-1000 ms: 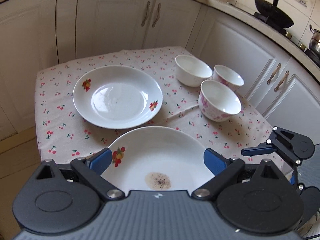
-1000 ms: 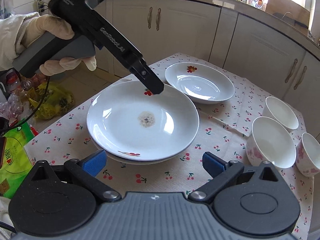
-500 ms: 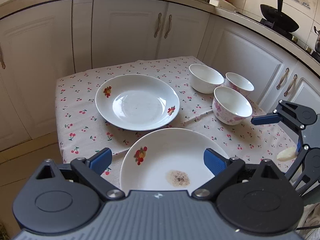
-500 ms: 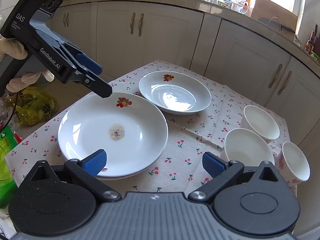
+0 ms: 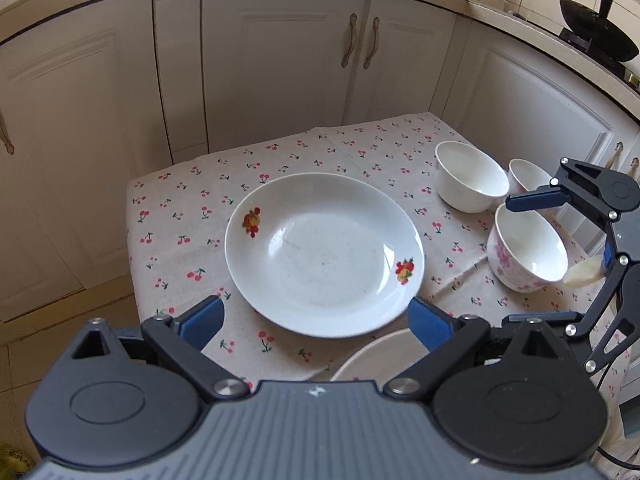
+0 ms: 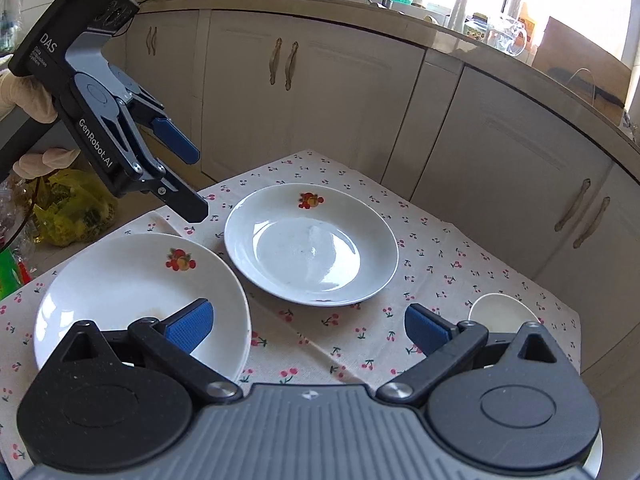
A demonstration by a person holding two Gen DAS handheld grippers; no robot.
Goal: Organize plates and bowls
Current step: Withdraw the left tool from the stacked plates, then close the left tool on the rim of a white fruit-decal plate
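Overhead, both grippers hover w/ jaws spread, gripping nothing: left gripper [image 5: 316,320] above the far plate [image 5: 324,254], right gripper [image 6: 308,330] over the cherry-print tablecloth [image 6: 432,248]. Near plate [image 6: 140,300] sits beside the far one, rims close; three bowls [image 5: 470,176] cluster at the table's right edge.
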